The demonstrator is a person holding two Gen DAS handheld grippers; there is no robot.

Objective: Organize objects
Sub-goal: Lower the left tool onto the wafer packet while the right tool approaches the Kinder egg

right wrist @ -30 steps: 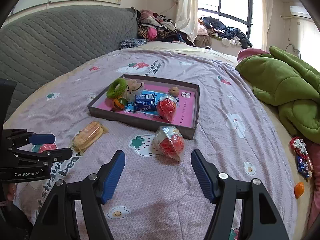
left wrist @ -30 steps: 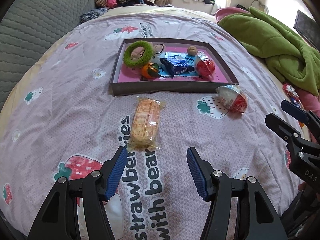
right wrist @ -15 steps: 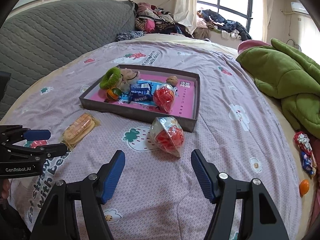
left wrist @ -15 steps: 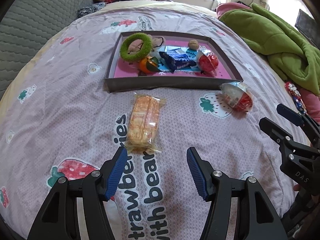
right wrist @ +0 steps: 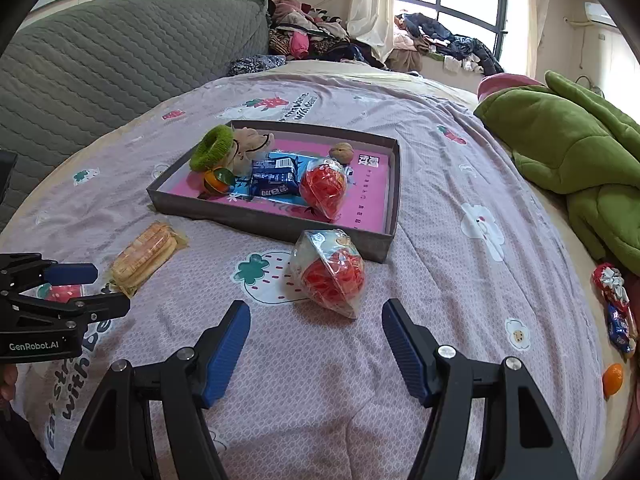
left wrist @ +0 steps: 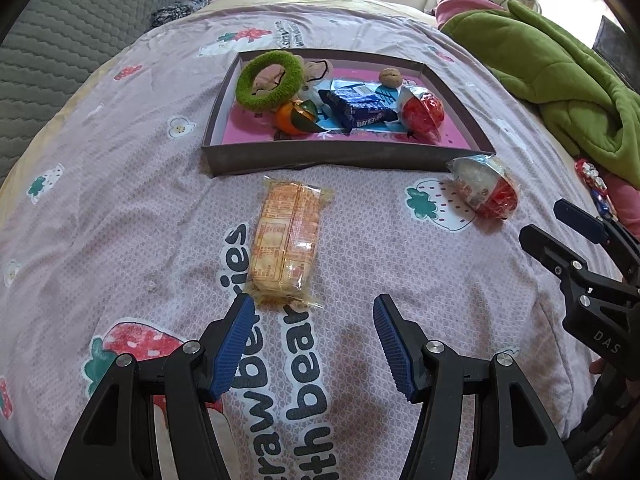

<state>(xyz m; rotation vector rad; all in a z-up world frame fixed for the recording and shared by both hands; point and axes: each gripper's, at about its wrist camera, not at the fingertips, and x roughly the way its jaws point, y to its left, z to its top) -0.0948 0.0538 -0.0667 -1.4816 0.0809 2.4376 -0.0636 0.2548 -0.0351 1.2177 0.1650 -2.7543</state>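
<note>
- Crackers (left wrist: 286, 240) lying flat on the bedspread (left wrist: 120, 208), just ahead of the left gripper (left wrist: 314, 306), slightly toward its left finger; tray (left wrist: 344, 158) sitting beyond them.
- Left gripper's jaws standing wide apart, holding nothing. Pack's near crimped edge lying just off the left fingertip.
- Right gripper (right wrist: 316, 316) likewise spread and empty, with the red ball (right wrist: 330, 270) in its clear wrapper just ahead, between the finger lines; tray edge directly behind it.
- Tray already holding a green ring (left wrist: 270, 80), orange (left wrist: 296, 118), blue packet (left wrist: 360, 108), walnut (left wrist: 390, 78) and a second wrapped ball (left wrist: 422, 110).
- Risk, left: pack sitting off-centre, so the jaws closing as aimed may be catching only the loose film at the end; the pack could be swinging or slipping out on lift. A hard squeeze may be crushing the crackers.
- Risk, right: slick wrapper over a round body; pads may be sliding off, or nudging the ball so it rolls against the tray wall.
- Risk, both: soft bedding giving way under a downward push, burying fingertips in cloth.
- Tray looking crowded at its near side; a drop there could be landing on other items.
</note>
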